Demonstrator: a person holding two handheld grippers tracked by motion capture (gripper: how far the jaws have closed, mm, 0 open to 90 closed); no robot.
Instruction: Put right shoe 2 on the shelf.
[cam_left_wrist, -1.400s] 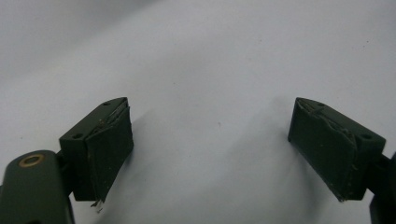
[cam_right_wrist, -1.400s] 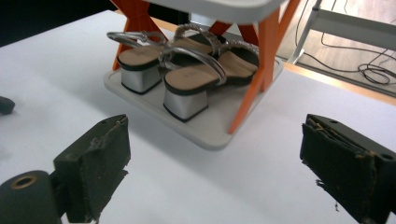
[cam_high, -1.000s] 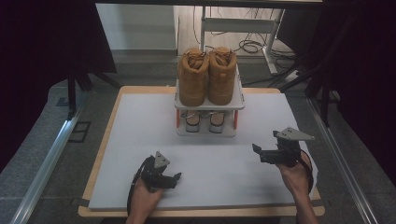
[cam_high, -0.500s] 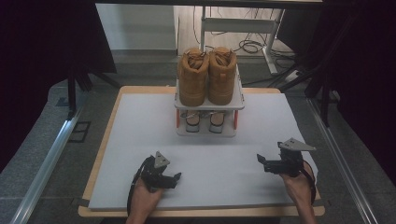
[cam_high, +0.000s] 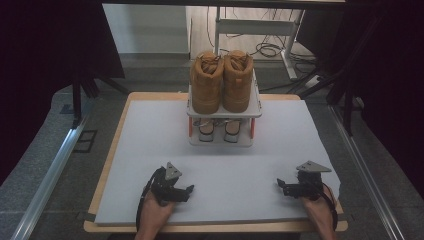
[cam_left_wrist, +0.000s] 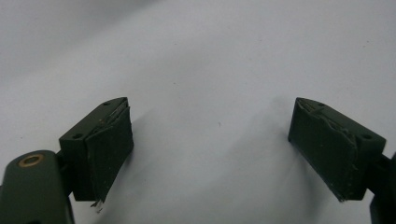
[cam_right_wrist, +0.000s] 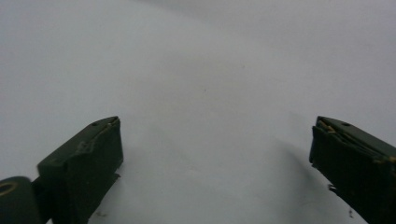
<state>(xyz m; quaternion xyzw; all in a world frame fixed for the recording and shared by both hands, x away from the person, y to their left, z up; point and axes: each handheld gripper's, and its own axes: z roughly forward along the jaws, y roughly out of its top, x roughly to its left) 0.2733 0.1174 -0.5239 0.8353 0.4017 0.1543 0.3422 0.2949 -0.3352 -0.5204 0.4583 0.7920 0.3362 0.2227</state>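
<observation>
A pair of tan boots (cam_high: 221, 80) stands on the top shelf of a small white rack (cam_high: 224, 113) at the far middle of the white table mat (cam_high: 220, 165). A second pair of shoes (cam_high: 218, 128) sits on the rack's lower shelf. My left gripper (cam_high: 189, 190) rests on the mat near the front left, open, its jaws (cam_left_wrist: 210, 149) wide apart over bare mat. My right gripper (cam_high: 280, 186) lies low at the front right, also open, with only white mat between its fingers (cam_right_wrist: 84, 163).
The mat lies on a wooden board (cam_high: 125, 112) with a metal rail (cam_high: 55, 170) along the left and another (cam_high: 362, 170) on the right. Beyond the rack stand a table frame (cam_high: 260, 25) and loose cables (cam_high: 267, 49) on the floor.
My right gripper has come down and back toward the front edge, from raised above the mat to lying low on it. The left gripper has stayed put.
</observation>
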